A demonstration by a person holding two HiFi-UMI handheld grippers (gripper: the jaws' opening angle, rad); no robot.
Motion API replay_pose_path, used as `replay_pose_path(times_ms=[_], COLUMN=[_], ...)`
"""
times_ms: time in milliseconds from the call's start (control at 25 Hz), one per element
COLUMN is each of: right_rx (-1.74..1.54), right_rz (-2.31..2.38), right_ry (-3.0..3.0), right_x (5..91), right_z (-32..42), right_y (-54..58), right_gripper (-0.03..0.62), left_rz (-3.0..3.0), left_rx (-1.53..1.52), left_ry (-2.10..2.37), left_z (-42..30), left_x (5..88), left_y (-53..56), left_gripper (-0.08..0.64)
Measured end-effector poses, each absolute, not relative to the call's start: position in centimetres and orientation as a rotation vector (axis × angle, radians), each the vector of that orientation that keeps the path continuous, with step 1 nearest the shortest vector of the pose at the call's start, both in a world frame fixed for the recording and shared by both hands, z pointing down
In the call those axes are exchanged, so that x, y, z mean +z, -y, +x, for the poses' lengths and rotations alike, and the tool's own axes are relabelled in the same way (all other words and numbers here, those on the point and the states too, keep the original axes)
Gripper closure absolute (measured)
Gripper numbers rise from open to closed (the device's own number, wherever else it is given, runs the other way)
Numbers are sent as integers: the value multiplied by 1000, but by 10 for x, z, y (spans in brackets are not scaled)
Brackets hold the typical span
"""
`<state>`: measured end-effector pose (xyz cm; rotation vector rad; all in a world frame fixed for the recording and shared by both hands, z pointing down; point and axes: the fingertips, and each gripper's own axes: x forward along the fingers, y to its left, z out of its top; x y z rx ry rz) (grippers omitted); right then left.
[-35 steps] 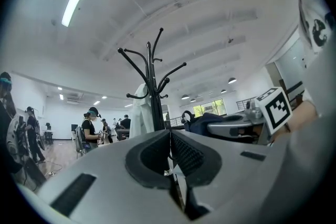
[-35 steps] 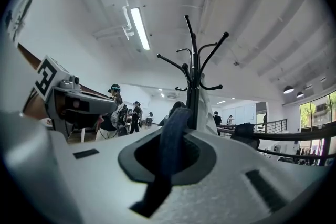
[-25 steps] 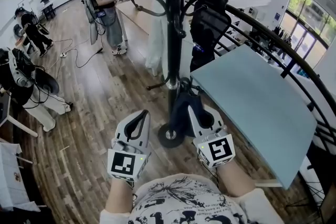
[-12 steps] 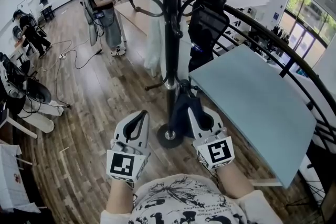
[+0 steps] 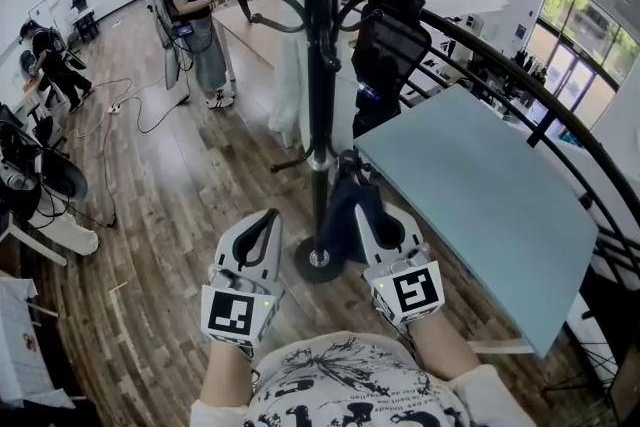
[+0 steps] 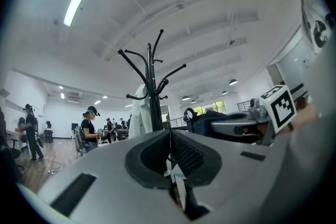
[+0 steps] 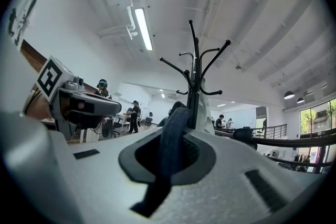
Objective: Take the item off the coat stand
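A dark blue strap [image 5: 338,213] is clamped between the closed jaws of the right gripper [image 5: 366,211] just beside the coat stand [image 5: 318,65] pole, while the left gripper [image 5: 267,218] is held shut and empty near its base

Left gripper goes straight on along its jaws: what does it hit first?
Probably the coat stand: its pole rises just left of the line of the left gripper, whose jaws are together. Depth is unclear, so it may slip past.
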<state>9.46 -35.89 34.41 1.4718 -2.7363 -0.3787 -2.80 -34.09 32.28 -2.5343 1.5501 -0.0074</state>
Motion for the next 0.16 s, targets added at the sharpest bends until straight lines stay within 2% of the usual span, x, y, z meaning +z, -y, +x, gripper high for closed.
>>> replay_pose_path(times_ms=[160], right_rx=[-379], right_rz=[1471], right_ry=[2743], right_x=[343], right_z=[95], right_y=[355], right_gripper=[594], left_rz=[-2525], left_rx=[-9], left_ry=[-1541], left_z=[-29], left_x=[325], left_y=[340], left_gripper=[555])
